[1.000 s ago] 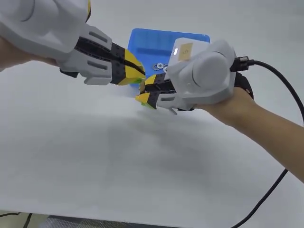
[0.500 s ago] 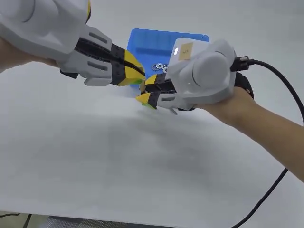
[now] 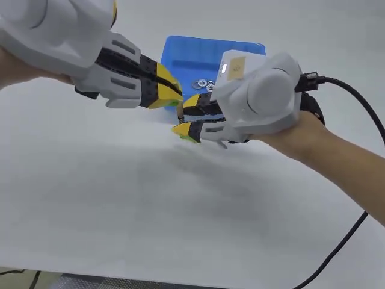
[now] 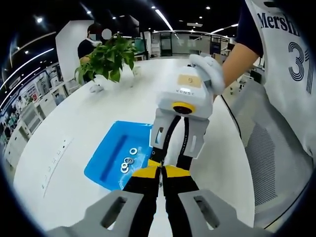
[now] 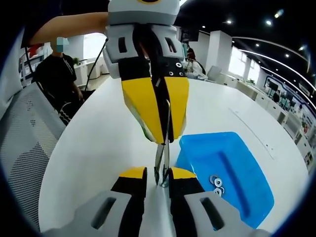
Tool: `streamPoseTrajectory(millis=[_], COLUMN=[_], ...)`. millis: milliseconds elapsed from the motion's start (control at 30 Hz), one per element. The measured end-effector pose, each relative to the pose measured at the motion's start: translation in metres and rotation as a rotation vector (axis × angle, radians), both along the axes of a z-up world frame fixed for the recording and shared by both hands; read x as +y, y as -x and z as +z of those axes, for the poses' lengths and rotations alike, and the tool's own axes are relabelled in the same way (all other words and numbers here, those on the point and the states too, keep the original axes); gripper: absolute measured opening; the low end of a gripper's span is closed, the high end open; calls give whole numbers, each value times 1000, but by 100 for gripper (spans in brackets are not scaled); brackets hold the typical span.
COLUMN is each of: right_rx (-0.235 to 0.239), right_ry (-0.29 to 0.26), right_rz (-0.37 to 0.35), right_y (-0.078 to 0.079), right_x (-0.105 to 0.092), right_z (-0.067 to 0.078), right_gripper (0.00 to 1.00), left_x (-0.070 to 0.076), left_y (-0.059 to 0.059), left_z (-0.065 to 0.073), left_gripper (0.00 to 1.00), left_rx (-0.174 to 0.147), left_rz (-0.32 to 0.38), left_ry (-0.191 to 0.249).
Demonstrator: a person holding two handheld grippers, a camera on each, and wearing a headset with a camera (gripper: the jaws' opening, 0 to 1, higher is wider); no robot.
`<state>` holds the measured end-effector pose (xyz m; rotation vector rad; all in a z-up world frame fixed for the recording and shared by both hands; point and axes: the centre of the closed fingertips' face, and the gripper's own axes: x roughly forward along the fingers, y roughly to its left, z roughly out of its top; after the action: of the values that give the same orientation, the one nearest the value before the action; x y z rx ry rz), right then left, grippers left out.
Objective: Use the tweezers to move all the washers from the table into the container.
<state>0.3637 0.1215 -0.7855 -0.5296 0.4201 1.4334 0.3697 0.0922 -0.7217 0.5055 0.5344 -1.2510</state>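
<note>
Washers (image 4: 129, 160) lie in the container (image 3: 186, 54), just beyond your grippers; none visible on the table (image 3: 180, 211). Left gripper (image 3: 176, 97) and right gripper (image 3: 180, 122) meet, both fingers pinching the tweezers (image 5: 163, 143). Task judged nearly complete.

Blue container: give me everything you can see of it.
The blue container is a shallow rectangular tray with rounded corners, plastic by its look, with a long groove in its floor. It lies flat on the white table, open on top. A few metal washers lie bunched inside.
</note>
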Motion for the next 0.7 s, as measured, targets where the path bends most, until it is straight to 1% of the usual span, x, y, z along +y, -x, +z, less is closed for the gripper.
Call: streamPoseTrajectory(millis=[33, 67, 100, 200, 333, 500, 633, 667, 700], right_rx=[-4, -9, -12, -12, -18, -14, -17, -7, 0], right_ry=[3, 6, 4, 0, 10, 19, 20, 18, 14], right_rz=[2, 4, 5, 6, 14, 13, 15, 9, 6], right_y=[0, -1, -1, -3, -4, -6, -6, -6, -6], right_x=[0, 1, 2, 3, 3, 2, 1, 1, 1], right_z=[0, -1, 0, 0, -1, -2, -3, -3, -3], right_gripper=[18, 18, 17, 16, 15, 12, 12, 11, 11], left_x=[3, 4, 4, 7, 9, 3, 1, 1, 1], left_y=[-1, -1, -1, -1, -2, -2, -4, -6, -5], left_z=[-3, -2, -2, -2, -3, -4, -6, -7, -8], left_gripper=[6, 6, 6, 6, 6, 7, 7, 7, 7], left_rx=[-8, -4, -1, -1, -1, 1, 4, 2, 7], left_rz=[1, 7, 9, 13, 17, 9, 10, 9, 7], left_ry=[-26, -19, -22, -30, -28, -19, -13, -17, -17])
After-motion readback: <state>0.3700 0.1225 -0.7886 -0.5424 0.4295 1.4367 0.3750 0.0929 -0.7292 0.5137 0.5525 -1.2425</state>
